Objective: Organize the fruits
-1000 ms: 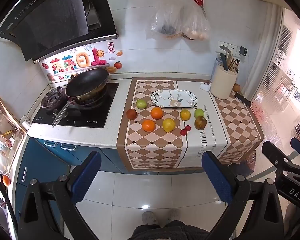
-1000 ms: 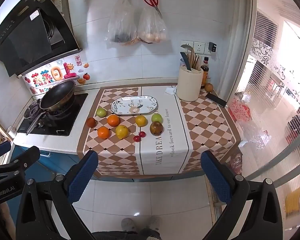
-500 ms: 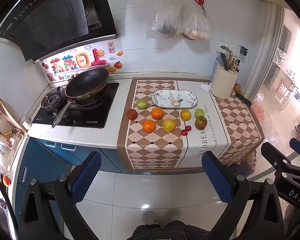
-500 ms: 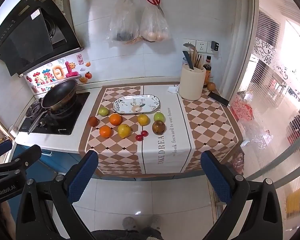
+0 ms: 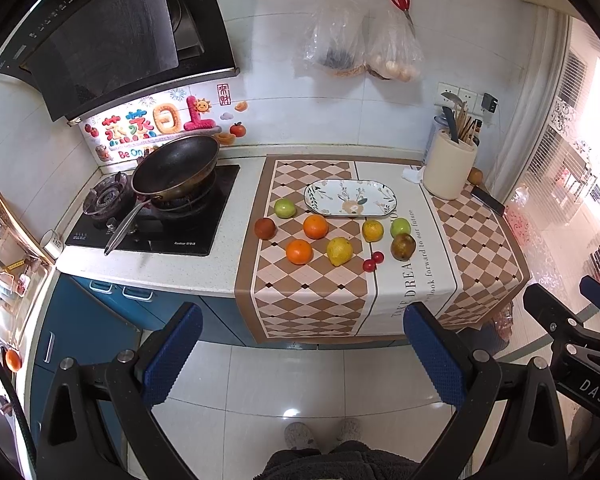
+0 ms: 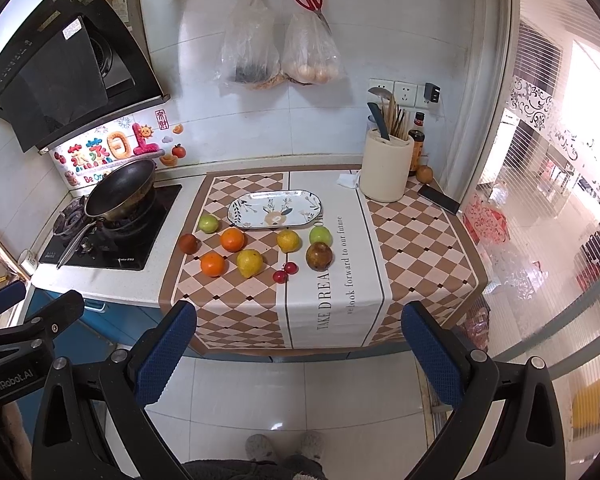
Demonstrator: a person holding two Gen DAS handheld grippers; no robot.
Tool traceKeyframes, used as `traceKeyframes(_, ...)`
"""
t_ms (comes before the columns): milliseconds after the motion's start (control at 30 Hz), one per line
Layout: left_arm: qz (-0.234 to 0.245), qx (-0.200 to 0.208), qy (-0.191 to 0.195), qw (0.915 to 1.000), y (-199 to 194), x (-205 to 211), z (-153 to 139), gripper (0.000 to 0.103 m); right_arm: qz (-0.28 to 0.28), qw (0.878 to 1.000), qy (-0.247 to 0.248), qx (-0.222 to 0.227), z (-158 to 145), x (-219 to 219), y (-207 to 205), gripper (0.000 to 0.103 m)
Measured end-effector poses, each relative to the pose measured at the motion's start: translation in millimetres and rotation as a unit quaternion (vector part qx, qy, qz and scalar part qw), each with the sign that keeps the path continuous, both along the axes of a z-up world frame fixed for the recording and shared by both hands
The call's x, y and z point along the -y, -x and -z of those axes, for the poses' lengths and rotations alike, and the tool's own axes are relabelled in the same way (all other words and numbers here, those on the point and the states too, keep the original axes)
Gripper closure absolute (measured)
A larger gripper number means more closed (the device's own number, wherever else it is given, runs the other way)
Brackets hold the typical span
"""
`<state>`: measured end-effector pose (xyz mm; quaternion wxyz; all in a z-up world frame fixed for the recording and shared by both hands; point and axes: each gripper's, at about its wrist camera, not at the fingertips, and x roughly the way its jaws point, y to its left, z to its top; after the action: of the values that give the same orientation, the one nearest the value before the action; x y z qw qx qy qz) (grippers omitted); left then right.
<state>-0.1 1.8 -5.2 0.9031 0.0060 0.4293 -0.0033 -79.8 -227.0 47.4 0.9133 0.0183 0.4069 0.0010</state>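
Observation:
Several fruits lie on the checked cloth (image 5: 312, 300) in front of an empty oval plate (image 5: 350, 198) (image 6: 274, 209): two oranges (image 5: 299, 251) (image 6: 213, 263), a yellow pear (image 5: 339, 251) (image 6: 249, 263), two green apples (image 5: 285, 208), a lemon (image 6: 288, 240), a brown fruit (image 6: 319, 256), a dark red fruit (image 5: 265, 228) and two cherries (image 6: 285, 272). My left gripper (image 5: 304, 354) is open and empty, well back from the counter. My right gripper (image 6: 300, 350) is open and empty, also short of the counter edge.
A black wok (image 5: 176, 168) sits on the stove (image 5: 156, 220) at the left. A cream utensil holder (image 6: 386, 170), a bottle and a phone (image 6: 438, 199) stand at the back right. Plastic bags (image 6: 280, 56) hang on the wall. White floor tiles lie below.
Both grippers have moved slightly closer to the counter, the right one more visibly. Both stay open; the fruits have not moved.

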Motion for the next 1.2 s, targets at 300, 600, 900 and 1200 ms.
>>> traceKeyframes(300,0.001,-0.006,0.002,1.0000,1.1,-1.7,7.0,0.000,0.000,1.000,-0.001,-0.001,0.4,-0.9,-0.1,0.000)
traceKeyframes(600,-0.001,-0.002,0.001,1.0000,1.9,-3.2,6.2,0.000,-0.001,1.000,-0.003,0.000,0.2,-3.3,0.1,0.000)
traceKeyframes(900,-0.001,-0.002,0.001,1.0000,1.5,-3.8,3.5,0.000,-0.002,1.000,-0.004,-0.001,-0.8,-5.0,0.2,0.000)
traceKeyframes(1200,-0.001,-0.002,0.002,1.0000,1.4,-3.6,3.4,0.000,-0.002,1.000,-0.006,0.000,-1.3,-5.4,-0.3,0.000)
